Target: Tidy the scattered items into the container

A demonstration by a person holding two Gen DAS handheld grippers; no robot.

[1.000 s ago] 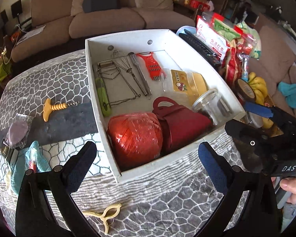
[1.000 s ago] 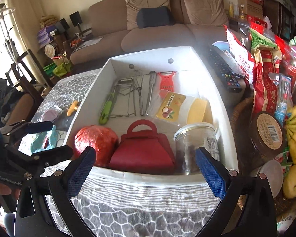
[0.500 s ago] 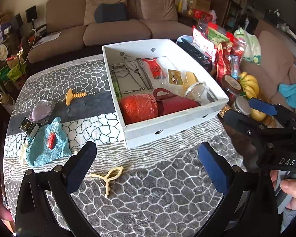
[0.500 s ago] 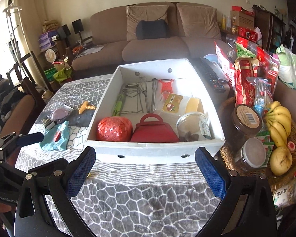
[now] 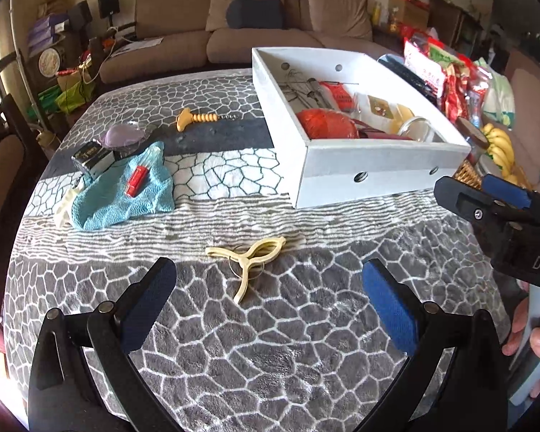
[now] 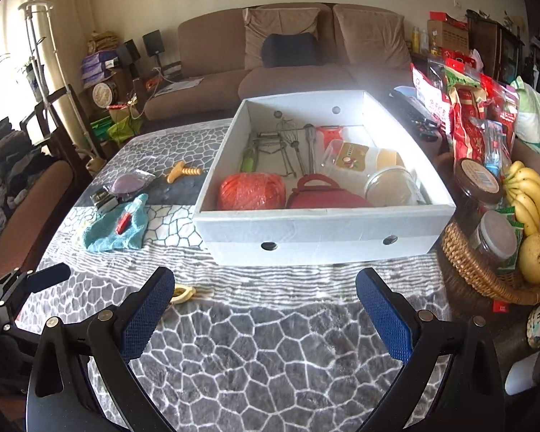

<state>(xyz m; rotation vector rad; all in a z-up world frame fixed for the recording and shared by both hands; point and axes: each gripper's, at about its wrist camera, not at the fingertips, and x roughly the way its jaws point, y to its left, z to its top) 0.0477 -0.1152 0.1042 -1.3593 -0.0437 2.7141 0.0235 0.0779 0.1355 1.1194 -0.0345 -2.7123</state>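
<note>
Both my grippers, left gripper (image 5: 268,288) and right gripper (image 6: 264,306), hang apart and empty; I'd lower the left squarely over the cream plastic clothes peg (image 5: 250,257), pinching its joined stem.

The left gripper (image 5: 268,297) is held low and level, its two black arms spread wide with the blue-padded fingers (image 5: 387,302) far apart and nothing between them. The right gripper (image 6: 264,306) is posed alike, jaws wide and empty, blue pads facing each other across the gap. In the left wrist view the right gripper's black body juts in from the right edge, and the person's right hand (image 5: 536,342) wraps its handle below, thumb and fingertips just visible.
</note>
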